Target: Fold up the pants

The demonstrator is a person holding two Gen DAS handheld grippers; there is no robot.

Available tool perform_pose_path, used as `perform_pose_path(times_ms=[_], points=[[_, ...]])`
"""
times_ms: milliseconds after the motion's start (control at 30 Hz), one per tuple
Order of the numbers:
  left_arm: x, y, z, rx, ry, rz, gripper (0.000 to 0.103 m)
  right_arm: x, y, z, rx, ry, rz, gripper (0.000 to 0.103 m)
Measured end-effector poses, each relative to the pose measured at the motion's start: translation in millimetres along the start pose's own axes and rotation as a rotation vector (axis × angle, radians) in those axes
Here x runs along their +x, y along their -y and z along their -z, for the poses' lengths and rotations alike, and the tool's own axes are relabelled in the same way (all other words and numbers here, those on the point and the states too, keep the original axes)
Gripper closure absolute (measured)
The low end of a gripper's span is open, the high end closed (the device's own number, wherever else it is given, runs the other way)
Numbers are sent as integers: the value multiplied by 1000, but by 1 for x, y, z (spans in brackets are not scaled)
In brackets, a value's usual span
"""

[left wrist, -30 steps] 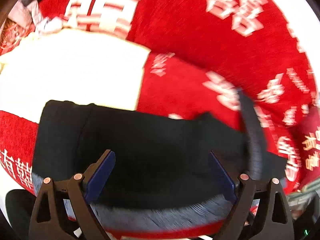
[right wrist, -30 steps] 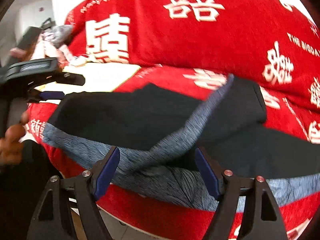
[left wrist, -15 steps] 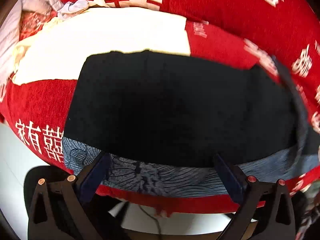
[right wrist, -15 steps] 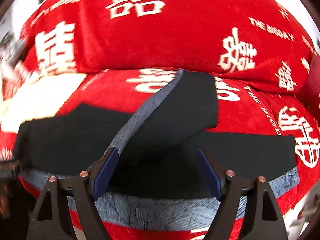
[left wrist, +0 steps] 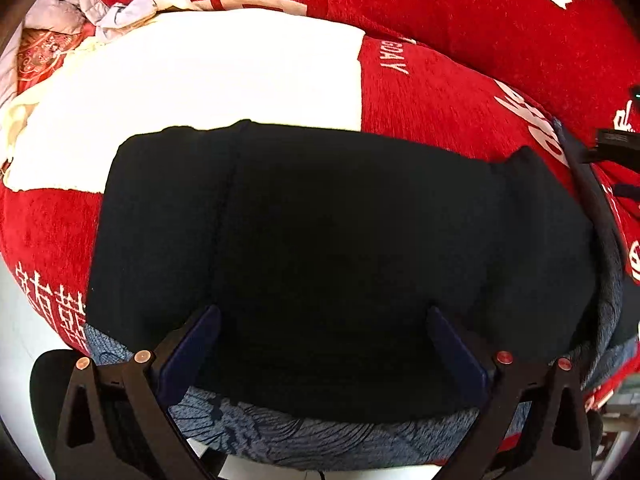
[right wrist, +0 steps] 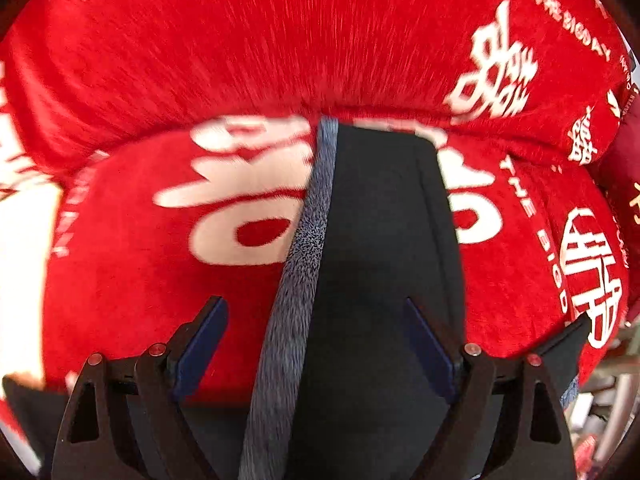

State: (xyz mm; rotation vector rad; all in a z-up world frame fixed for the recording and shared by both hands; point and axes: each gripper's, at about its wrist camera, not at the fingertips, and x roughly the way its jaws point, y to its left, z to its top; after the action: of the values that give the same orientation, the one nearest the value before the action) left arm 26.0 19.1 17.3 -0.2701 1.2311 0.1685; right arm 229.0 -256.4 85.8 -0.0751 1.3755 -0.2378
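1. The left wrist view shows the black fabric pants with a blue-grey patterned lining [left wrist: 340, 248] spread wide over the red plush sofa cover printed with white characters [left wrist: 440, 92], their far edge touching a plain white panel of that cover [left wrist: 192, 80]. A heap of pale crumpled cloth [left wrist: 80, 16] lies at the far left corner. The right wrist view shows none of that.
2. The right wrist view shows a narrower part of the pants [right wrist: 384, 240] running away toward the crease where seat meets red backrest, a blue-grey strip turned up along its left edge.
3. The left gripper [left wrist: 320, 344] points steeply down over the near half of the pants, jaws spread as wide as they go and gripping nothing. They have just been opening. Whether the tips touch the cloth cannot be told.
4. The right gripper [right wrist: 316, 336] is also released and has just been widening. The blue-grey strip passes between its pads, neither pressing on it.
5. Against a second ago, the right view has swung from the broad garment to this narrow part. The left view now sits closer above the cloth.
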Motion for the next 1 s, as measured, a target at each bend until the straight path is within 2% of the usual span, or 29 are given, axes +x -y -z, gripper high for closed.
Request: perform_pose_path(times_ms=[67,100,133,167,300,367,433,500,567,633,767,800,833,933,1000], points=[[-4,-5,4,-1,-9,15,0,24,-2,-7,-6,-57,36,13],[-4,-7,3,-1,-10,13,0,36,-2,-7,-23,-84,82,13],[-4,-6,3,0,-10,7,0,41,2,-6,-26,-86,81,11],[-3,-5,1,-2,-11,2,0,39,14,-4,17,-62,30,12],[-5,-6,4,-11,-18,0,0,25,60,9,104,-55,-94,87],[-6,-6,2,-9,-27,-2,0,5,90,23,176,-3,-158,87],[-4,-2,-5,-10,-39,-4,0,-21,120,45,236,88,-169,87],[-7,-1,-4,-7,-37,-5,0,-58,167,90,340,222,-170,87],[-7,1,-2,5,-39,-4,0,-74,207,132,454,291,-217,87],[-5,3,1,6,-43,9,0,-67,238,168,541,298,-293,86],[-3,7,1,12,-33,-4,0,-14,268,217,570,211,-372,81],[-3,7,0,11,-36,-3,0,-9,274,227,593,224,-390,73],[-3,6,1,10,-41,0,0,-8,280,232,616,259,-400,57],[-4,2,4,-1,-57,15,0,-15,297,241,659,334,-408,31],[-4,4,6,11,-55,8,0,-13,308,235,682,359,-442,25]])
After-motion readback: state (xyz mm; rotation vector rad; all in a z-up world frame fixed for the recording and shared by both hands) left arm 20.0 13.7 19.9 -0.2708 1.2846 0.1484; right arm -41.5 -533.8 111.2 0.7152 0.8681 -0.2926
